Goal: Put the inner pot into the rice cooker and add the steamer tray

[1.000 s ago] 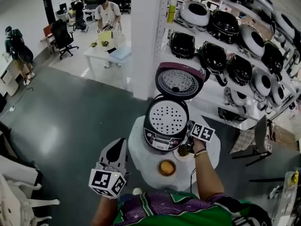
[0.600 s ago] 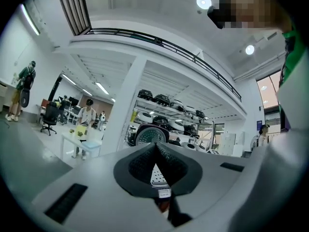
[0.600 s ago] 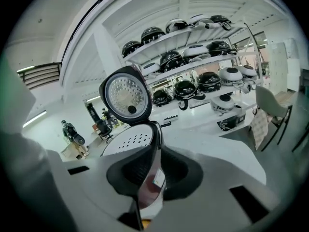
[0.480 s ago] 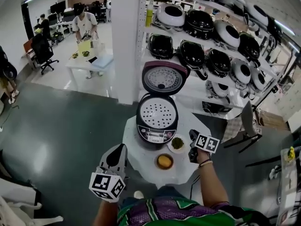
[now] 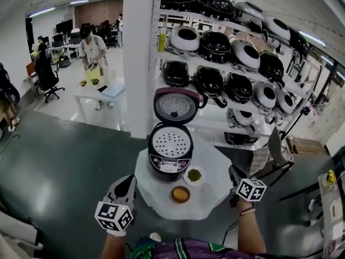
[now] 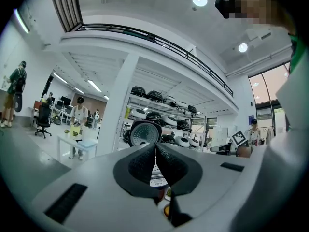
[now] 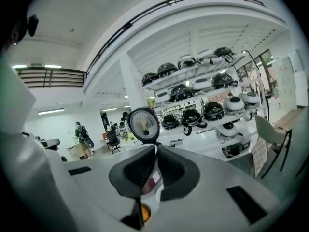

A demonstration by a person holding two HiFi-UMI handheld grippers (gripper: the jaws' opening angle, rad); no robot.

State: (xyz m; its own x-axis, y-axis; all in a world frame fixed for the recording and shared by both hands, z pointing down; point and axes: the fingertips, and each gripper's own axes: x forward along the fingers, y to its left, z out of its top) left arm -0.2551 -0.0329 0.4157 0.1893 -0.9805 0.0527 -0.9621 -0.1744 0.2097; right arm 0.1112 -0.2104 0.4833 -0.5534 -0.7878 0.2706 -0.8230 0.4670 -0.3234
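Note:
The rice cooker stands on a round white table with its lid raised. A white perforated steamer tray fills its mouth and hides whatever lies beneath. My left gripper is off the table's left edge, shut and empty, pointing at the cooker. The lid shows above its jaws in the left gripper view. My right gripper is off the table's right edge. Its jaws are closing and have met, with nothing between them. In the right gripper view the lid stands beyond them.
A small dish of green food and an orange-filled bowl sit in front of the cooker. Shelves with several more rice cookers rise behind it, beside a white pillar. People work at desks at the far left.
My right gripper has drawn back from beside the green dish, out past the table's right edge. The head view has pulled back, so the table looks smaller. The left gripper shifted a little.

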